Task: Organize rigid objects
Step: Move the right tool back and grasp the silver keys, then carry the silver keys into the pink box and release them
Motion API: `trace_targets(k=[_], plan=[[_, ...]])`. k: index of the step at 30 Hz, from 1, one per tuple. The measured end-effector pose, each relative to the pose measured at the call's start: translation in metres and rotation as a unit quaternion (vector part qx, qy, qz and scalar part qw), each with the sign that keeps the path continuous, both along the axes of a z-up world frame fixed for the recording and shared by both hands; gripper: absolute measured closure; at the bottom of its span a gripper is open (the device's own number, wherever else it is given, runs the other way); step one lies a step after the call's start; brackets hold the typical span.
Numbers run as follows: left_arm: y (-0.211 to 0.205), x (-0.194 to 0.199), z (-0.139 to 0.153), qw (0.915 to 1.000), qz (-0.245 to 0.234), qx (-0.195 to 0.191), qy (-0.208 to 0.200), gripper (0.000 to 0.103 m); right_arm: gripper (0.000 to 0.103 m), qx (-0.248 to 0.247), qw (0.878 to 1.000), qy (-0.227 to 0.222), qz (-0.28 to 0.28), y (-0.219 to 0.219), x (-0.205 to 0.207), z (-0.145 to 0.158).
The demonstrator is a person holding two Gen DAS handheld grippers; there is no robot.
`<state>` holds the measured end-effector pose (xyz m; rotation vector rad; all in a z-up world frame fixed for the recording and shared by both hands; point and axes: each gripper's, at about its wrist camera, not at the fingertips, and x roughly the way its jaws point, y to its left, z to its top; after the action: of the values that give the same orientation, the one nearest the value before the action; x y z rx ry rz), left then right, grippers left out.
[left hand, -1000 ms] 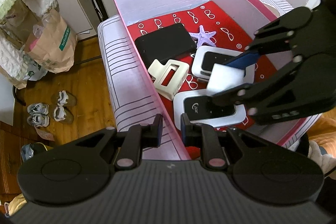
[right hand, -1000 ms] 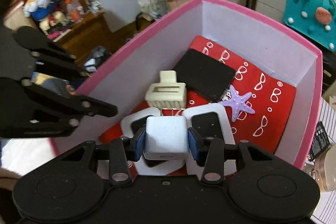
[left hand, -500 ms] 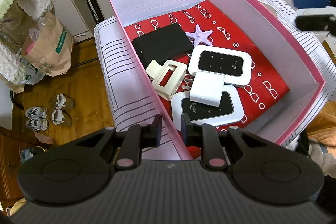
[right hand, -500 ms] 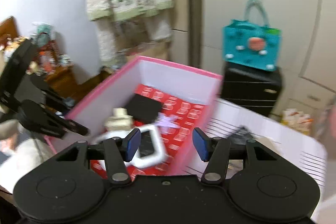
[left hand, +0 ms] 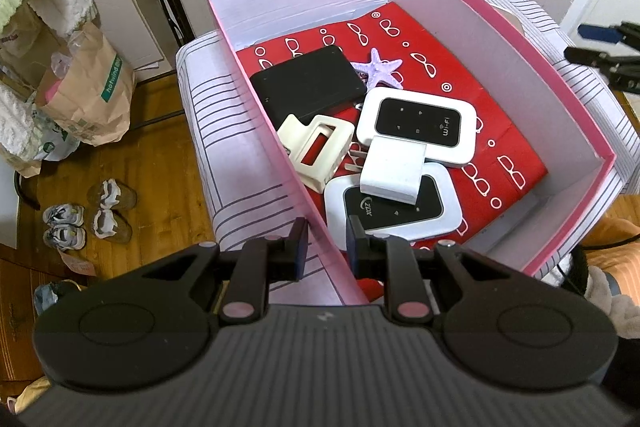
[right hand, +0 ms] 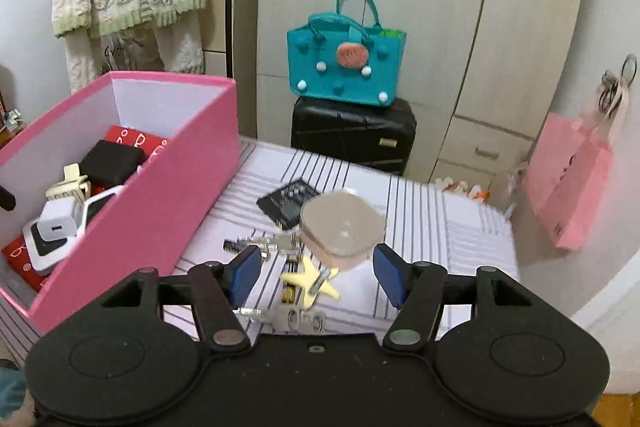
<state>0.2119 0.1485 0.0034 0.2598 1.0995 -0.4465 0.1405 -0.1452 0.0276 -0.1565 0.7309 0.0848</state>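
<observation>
Since a second ago the right gripper (right hand: 316,273) has let go of the white charger (left hand: 394,169) and swung out of the pink box (left hand: 560,75); its blue-padded fingers (right hand: 245,273) are now spread wide with nothing between them. It hovers over the striped tabletop (right hand: 432,223), pointing at a loose cluster there: a beige rounded case (right hand: 340,227), a yellow starfish (right hand: 310,281), clear clips (right hand: 260,243) and a dark card (right hand: 286,205). The charger lies inside the box, resting across two white wifi routers (left hand: 418,123), beside a cream hair claw (left hand: 316,151), a black case (left hand: 310,83) and a purple starfish (left hand: 378,67).

The left gripper (left hand: 323,253) has barely shifted: it is nearly closed, straddling the box's near wall, though whether the pads actually press the wall cannot be told. Open tabletop lies to the right of the cluster, and the box's right half shows bare red lining (left hand: 500,147).
</observation>
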Motion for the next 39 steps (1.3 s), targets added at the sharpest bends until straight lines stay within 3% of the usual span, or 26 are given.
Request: trace_targets(k=[9,18,29,32,33,34,35,36,38,39], plan=[[0.003,0.001,0.000,0.9999,0.010,-0.011,0.005,0.084,0.036,0.029,0.999,0.018,0.023,-0.015,0.012,-0.043],[0.002,0.003,0.000,0.9999,0.004,-0.012,0.012,0.083,0.033,0.093,0.993,0.065,-0.019,-0.025,0.010,-0.070],[0.005,0.004,0.001,0.9998,0.004,-0.018,0.011,0.083,0.034,0.063,0.997,0.043,-0.007,-0.010,0.009,-0.076],[0.005,0.004,0.001,0.9998,0.004,-0.017,0.010,0.083,0.048,0.059,0.997,0.047,-0.005,-0.007,0.008,-0.072],[0.005,0.004,0.001,0.9998,0.004,-0.018,0.011,0.083,0.058,0.057,0.997,0.049,-0.007,-0.008,0.008,-0.070],[0.004,0.004,0.001,0.9998,0.004,-0.018,0.011,0.083,0.075,0.059,0.997,0.051,-0.011,-0.010,0.007,-0.068],[0.005,0.004,0.001,0.9998,0.003,-0.019,0.011,0.083,0.081,0.066,0.996,0.055,-0.017,-0.014,0.007,-0.066],[0.004,0.004,0.001,0.9998,0.003,-0.019,0.010,0.083,0.082,0.080,0.994,0.064,-0.022,-0.019,0.007,-0.065],[0.005,0.003,0.000,0.9997,0.003,-0.020,0.009,0.083,0.098,0.106,0.991,0.073,-0.033,-0.027,0.007,-0.066],[0.006,0.003,0.000,0.9997,0.003,-0.022,0.009,0.083,0.098,0.108,0.991,0.073,-0.039,-0.029,0.007,-0.066]])
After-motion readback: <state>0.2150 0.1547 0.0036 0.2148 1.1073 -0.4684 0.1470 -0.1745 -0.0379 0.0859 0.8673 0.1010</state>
